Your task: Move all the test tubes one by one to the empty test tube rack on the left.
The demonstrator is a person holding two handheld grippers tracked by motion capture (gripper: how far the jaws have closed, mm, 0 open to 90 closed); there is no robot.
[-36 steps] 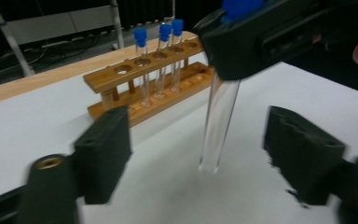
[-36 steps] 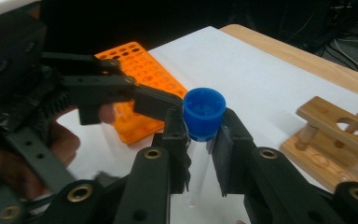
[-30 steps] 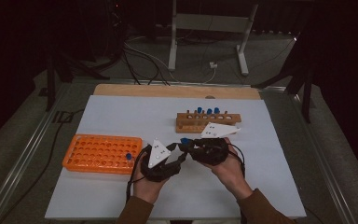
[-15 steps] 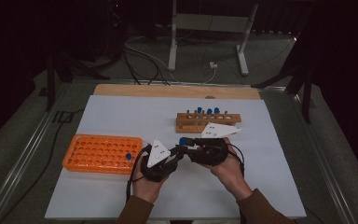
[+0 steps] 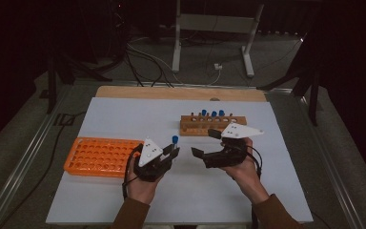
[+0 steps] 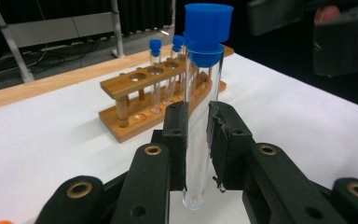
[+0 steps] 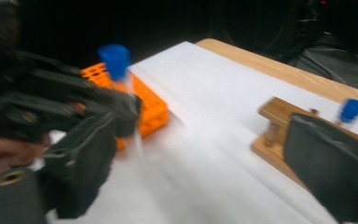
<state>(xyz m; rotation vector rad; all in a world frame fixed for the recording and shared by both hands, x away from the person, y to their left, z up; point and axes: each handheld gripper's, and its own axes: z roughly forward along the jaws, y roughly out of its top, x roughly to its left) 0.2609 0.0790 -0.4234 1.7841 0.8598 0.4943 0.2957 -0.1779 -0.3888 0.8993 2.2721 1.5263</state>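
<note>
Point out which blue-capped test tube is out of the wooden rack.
The test tube clamped upright in the left tongs, above the white table; the other tubes stand in the wooden rack.

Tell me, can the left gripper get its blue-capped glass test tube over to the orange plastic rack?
Probably yes: the left gripper holds the tube upright, and the orange rack lies right beside it, nothing between.

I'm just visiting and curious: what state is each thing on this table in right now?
Left gripper: shut on the tube.
Tube: capped, upright, clear, held above the mat.
Right gripper: jaws wide, just opened, nothing between them.
Wooden rack: standing, three capped tubes in it, other holes free.
Orange rack: flat on the mat, its visible holes free.
</note>
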